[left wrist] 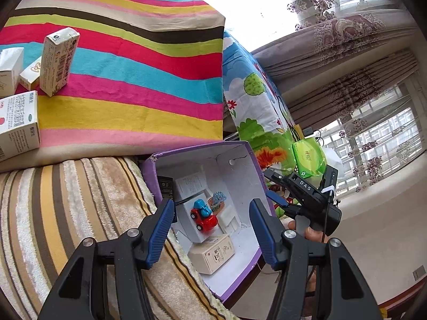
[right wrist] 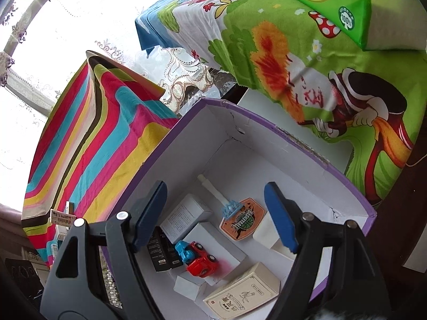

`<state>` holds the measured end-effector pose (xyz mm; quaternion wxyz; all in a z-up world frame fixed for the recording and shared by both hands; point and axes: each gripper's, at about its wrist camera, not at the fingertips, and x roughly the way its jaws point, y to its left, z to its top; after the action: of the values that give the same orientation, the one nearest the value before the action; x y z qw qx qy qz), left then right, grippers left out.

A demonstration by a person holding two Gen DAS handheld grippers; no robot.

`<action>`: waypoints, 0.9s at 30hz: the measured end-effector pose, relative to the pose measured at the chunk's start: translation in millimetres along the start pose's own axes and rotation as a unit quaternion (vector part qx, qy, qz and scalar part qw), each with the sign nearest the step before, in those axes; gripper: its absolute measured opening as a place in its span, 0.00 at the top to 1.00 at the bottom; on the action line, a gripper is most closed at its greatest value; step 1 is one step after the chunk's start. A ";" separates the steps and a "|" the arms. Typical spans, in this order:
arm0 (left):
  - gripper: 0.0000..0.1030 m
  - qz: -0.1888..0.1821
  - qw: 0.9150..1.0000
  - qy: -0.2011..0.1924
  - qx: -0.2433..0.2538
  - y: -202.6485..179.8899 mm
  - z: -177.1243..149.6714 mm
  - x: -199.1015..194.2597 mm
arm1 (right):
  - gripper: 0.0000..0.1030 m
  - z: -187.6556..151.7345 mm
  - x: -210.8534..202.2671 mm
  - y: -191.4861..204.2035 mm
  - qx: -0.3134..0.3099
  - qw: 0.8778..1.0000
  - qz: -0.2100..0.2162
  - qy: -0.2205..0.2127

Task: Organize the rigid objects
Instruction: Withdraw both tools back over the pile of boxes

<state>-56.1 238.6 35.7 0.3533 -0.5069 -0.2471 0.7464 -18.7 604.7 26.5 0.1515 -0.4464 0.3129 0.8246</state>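
A purple box with white walls (left wrist: 237, 178) (right wrist: 267, 154) stands open beside the striped couch. A red and blue toy car (left wrist: 204, 214) (right wrist: 197, 258) lies in it on white cartons, next to a beige carton (left wrist: 213, 253) (right wrist: 242, 293), a black carton (right wrist: 160, 250) and an orange basketball badge (right wrist: 241, 221). My left gripper (left wrist: 212, 229) hovers open over the box's near side with nothing in its jaws. My right gripper (right wrist: 214, 216) (left wrist: 275, 188) is open above the box, also holding nothing. Several medicine cartons (left wrist: 60, 61) stand on the striped cloth at the left.
The rainbow-striped cloth (left wrist: 133, 80) (right wrist: 101, 133) covers a raised surface behind the box. A cartoon-print cloth (left wrist: 256, 112) (right wrist: 293, 53) drapes a table at the right, with a green tissue pack (left wrist: 309, 160) (right wrist: 333, 2) on it. A brown striped couch cover (left wrist: 66, 213) lies at the left.
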 end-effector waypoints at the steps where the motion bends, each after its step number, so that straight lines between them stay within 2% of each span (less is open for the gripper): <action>1: 0.42 0.004 1.000 -0.005 0.005 1.8 -0.2 -4.3 | 0.24 -1.0 -2.2 2.9 -0.004 1.000 0.001 0.000; 7: 0.38 0.018 0.999 -0.030 0.006 18.9 -7.1 -33.8 | 0.24 -12.2 -15.9 32.1 -0.053 0.999 0.012 -0.001; 14: 0.38 0.029 0.999 -0.039 -0.015 48.1 -12.9 -71.7 | 0.24 -35.0 -19.3 89.3 -0.128 0.991 0.029 0.016; 22: 0.38 0.054 0.994 -0.084 -0.050 94.5 -22.8 -129.6 | 0.24 -80.8 -14.0 160.0 -0.218 0.973 0.049 0.050; 27: 0.38 0.068 0.989 -0.116 -0.067 118.4 -27.0 -161.3 | 0.24 -115.7 -7.2 204.0 -0.279 0.956 0.055 0.068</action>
<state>-25.5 39.0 33.7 0.2362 -0.4547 -0.3010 0.8043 -48.4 374.8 63.2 -0.0458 -0.5079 0.1043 0.8539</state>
